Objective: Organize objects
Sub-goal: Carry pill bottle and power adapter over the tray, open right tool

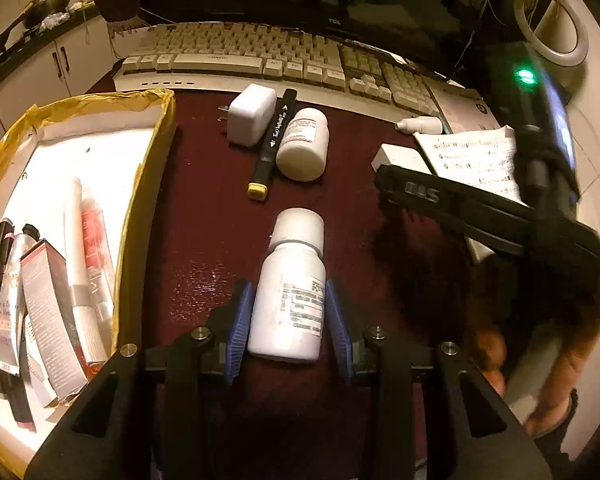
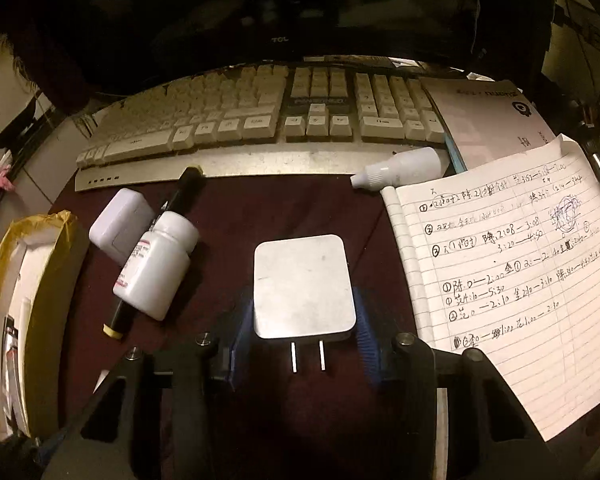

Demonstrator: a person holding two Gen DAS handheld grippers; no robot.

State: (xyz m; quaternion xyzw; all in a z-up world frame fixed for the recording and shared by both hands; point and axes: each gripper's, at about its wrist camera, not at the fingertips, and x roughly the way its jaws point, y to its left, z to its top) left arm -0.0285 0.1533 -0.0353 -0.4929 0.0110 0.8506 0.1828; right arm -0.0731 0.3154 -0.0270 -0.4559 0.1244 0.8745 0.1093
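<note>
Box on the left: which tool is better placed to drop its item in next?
Left. The left tool grips the white bottle right beside the box. The right tool, around the charger, sits farther from it, by the notebook.

- Left gripper (image 1: 290, 312): black frame, ribbed blue pads (image 1: 241, 320), silver screws.
- Right gripper (image 2: 304, 332): same black frame, blue pads (image 2: 366, 340).
- Bare-skinned hand (image 1: 560, 368).
</note>
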